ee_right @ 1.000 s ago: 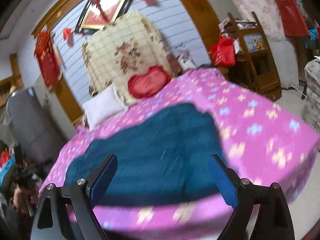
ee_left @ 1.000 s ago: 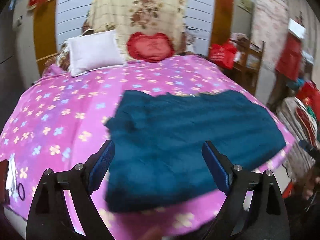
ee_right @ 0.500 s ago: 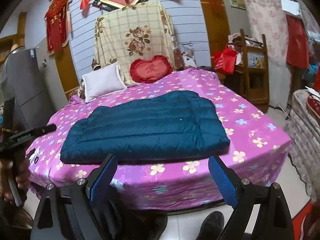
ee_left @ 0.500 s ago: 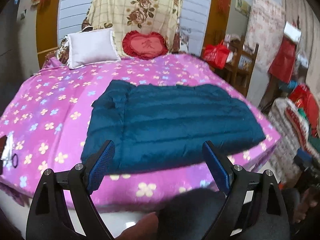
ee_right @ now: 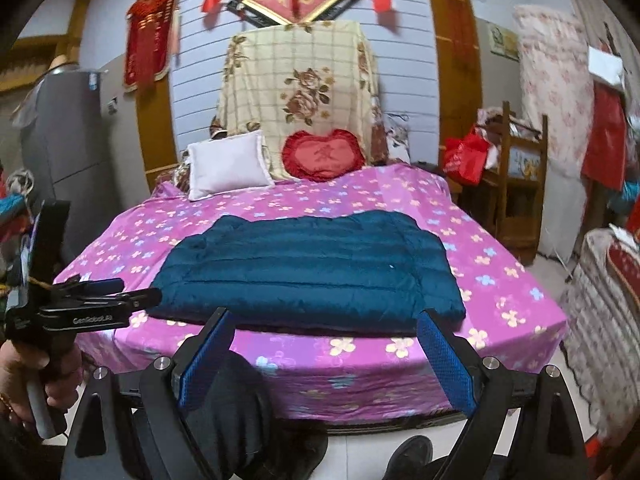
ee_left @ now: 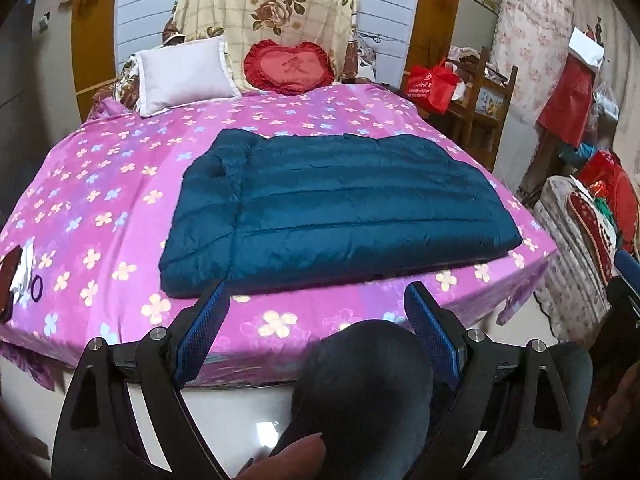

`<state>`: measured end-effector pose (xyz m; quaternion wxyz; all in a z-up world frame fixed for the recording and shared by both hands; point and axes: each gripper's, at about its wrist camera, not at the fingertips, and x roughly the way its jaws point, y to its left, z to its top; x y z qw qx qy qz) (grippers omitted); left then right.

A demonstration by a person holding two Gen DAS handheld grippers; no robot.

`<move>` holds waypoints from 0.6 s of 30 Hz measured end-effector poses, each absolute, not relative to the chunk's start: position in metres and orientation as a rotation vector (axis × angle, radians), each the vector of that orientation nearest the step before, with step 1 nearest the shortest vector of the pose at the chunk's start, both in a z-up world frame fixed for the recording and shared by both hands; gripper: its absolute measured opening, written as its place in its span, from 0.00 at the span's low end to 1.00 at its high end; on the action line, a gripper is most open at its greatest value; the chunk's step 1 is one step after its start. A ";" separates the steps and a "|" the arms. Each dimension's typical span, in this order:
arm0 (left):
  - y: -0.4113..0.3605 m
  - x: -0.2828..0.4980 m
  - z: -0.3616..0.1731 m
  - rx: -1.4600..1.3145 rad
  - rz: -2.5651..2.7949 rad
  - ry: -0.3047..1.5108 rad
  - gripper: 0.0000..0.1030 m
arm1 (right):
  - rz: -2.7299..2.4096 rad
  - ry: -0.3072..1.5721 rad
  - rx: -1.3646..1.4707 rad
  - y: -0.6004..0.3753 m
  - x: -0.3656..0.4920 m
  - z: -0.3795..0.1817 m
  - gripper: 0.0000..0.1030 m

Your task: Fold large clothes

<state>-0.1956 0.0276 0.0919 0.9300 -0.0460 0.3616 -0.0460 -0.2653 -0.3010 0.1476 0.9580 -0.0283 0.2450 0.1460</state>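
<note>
A dark teal quilted coat (ee_left: 336, 204) lies folded flat in a wide rectangle on the pink flowered bed (ee_left: 100, 208); it also shows in the right wrist view (ee_right: 308, 272). My left gripper (ee_left: 316, 320) is open and empty, held off the bed's near edge, above the person's knee. My right gripper (ee_right: 326, 350) is open and empty, also back from the bed's foot. The left gripper's body (ee_right: 88, 304) shows at the left of the right wrist view, held in a hand.
A white pillow (ee_left: 184, 74) and a red heart cushion (ee_left: 290, 66) lie at the headboard. A wooden rack (ee_right: 516, 184) with a red bag (ee_right: 466, 158) stands right of the bed. A covered pile (ee_left: 580, 248) is at the right. Small items (ee_left: 20, 276) lie on the bed's left edge.
Both grippers have pulled back and up from the coat, away from the bed's foot. The coat lies still and folded.
</note>
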 end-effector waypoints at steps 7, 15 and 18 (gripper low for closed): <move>0.032 -0.196 0.092 -0.097 -0.085 0.740 0.86 | 0.307 0.505 -0.088 -0.290 -0.266 0.144 0.88; 0.031 -0.194 0.089 -0.090 -0.082 0.748 0.86 | 0.305 0.513 -0.087 -0.288 -0.265 0.143 0.88; 0.031 -0.193 0.087 -0.085 -0.081 0.753 0.86 | 0.304 0.515 -0.084 -0.288 -0.264 0.143 0.88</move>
